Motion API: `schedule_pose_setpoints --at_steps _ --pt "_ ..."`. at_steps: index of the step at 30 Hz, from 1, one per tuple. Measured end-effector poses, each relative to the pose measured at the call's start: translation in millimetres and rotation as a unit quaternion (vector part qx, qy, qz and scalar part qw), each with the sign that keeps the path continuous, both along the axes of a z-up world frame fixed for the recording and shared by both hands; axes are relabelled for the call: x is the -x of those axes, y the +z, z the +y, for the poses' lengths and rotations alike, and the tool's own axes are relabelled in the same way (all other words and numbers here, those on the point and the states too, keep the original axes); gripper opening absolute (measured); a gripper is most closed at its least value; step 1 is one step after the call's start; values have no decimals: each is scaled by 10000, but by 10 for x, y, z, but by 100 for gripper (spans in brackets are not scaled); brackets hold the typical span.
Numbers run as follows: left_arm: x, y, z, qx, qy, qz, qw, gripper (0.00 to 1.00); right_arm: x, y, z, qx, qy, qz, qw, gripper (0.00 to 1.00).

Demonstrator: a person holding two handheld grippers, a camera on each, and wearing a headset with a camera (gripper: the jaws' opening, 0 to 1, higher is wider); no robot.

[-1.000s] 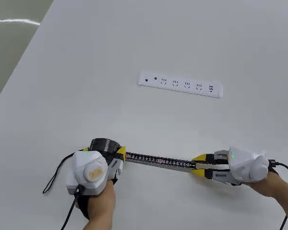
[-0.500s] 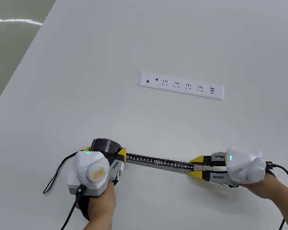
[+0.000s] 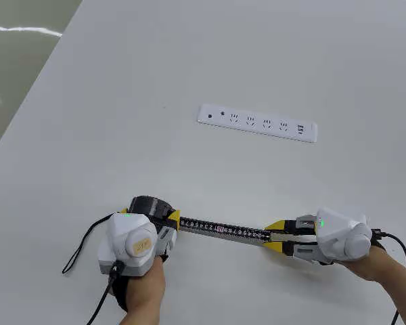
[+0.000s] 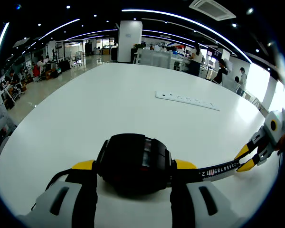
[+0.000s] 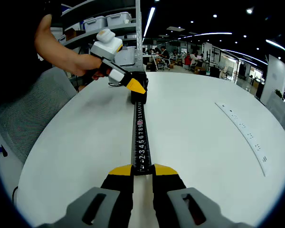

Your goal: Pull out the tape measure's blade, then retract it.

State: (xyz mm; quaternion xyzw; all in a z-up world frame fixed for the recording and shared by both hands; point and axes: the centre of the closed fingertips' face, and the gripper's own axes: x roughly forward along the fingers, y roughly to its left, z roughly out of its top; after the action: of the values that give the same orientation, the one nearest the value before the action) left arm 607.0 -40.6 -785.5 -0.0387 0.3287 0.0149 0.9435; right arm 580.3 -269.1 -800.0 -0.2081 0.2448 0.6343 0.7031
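My left gripper point(image 4: 133, 166) pinches the black tape measure point(image 4: 133, 153) between its jaws. My right gripper point(image 5: 143, 170) is clamped on the end of the blade point(image 5: 140, 135), which runs straight ahead from those jaws to the case. A power strip point(image 3: 257, 123) lies well beyond both.

The table point(image 3: 189, 68) is white and smooth, with a soft matt look. The floor point(image 3: 20, 40) is shiny — lights glint in it. The case point(image 4: 133, 152) is black plastic, a bit glossy. The blade point(image 5: 141, 137) looks like thin dark metal. The left gripper point(image 4: 134, 165) and right gripper point(image 5: 142, 169) have smooth white plastic shells and yellow tips. The strip point(image 3: 257, 123) is smooth white plastic.
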Motion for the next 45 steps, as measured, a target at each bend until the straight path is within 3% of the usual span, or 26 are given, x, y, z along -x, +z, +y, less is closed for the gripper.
schedule_pose_setpoints --at_steps 15,45 --pt "7 -6 3 177 -34 41 9998 58 13 -7 130 -65 31 24 10000 14" --pt "16 10 24 352 -108 37 9993 58 15 -3 203 -85 41 35 9999 14"
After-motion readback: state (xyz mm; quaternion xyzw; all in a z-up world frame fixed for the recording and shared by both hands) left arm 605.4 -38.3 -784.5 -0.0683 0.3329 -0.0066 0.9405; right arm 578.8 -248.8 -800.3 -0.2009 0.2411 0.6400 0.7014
